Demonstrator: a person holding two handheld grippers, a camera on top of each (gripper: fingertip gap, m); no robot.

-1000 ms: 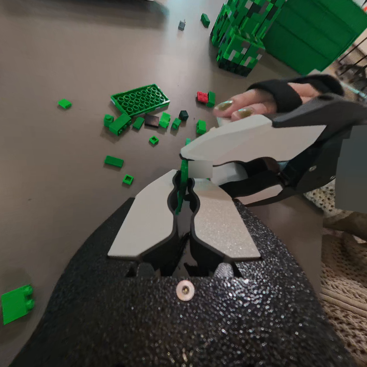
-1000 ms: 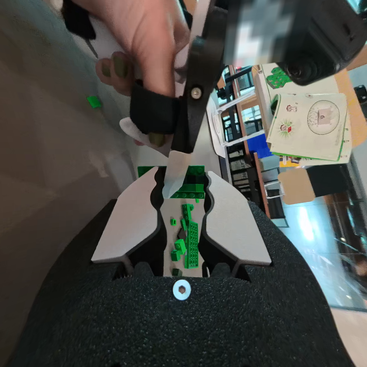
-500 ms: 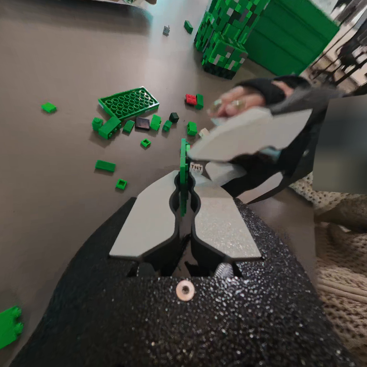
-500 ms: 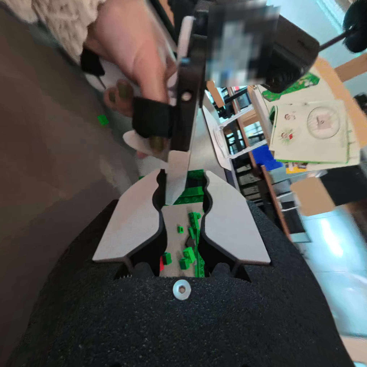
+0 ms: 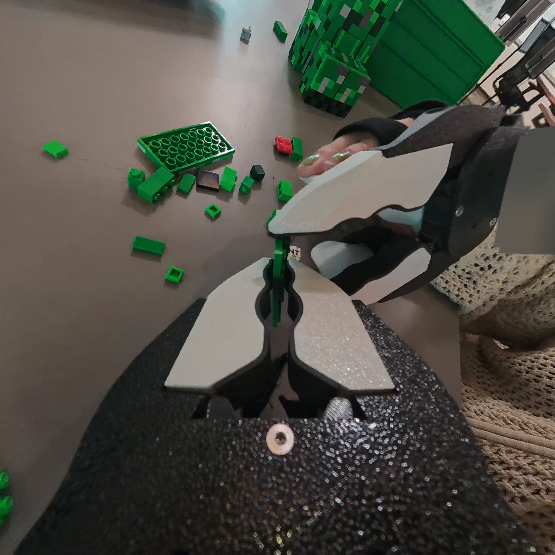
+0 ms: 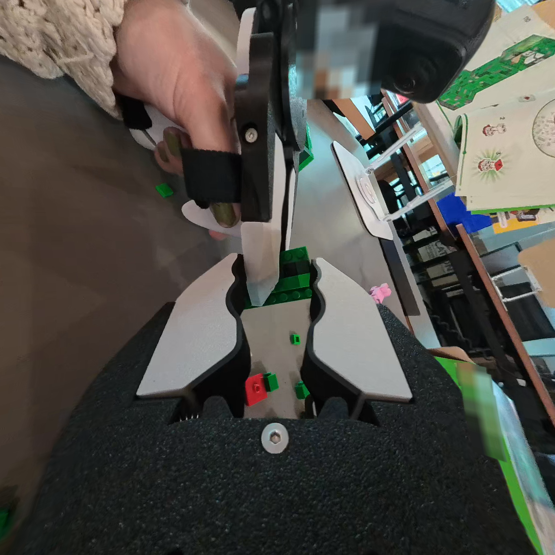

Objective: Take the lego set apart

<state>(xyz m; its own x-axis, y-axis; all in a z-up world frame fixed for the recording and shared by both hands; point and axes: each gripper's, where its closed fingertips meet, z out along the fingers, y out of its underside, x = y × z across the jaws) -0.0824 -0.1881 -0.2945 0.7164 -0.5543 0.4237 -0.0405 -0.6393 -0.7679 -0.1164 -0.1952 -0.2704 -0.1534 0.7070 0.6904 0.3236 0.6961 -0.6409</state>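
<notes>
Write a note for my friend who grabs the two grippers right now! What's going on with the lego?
Left gripper: shut on a thin green plate stack, held edge-up.
Right gripper: open, its fingers either side of that stack, not clamped.
Done: loose bricks and an upturned green baseplate lie scattered on the table.
Left: split the held stack; the big green block figure is still assembled.

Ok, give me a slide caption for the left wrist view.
Left gripper clamps a thin green plate edge-on while the open right gripper closes in over scattered bricks.
</notes>
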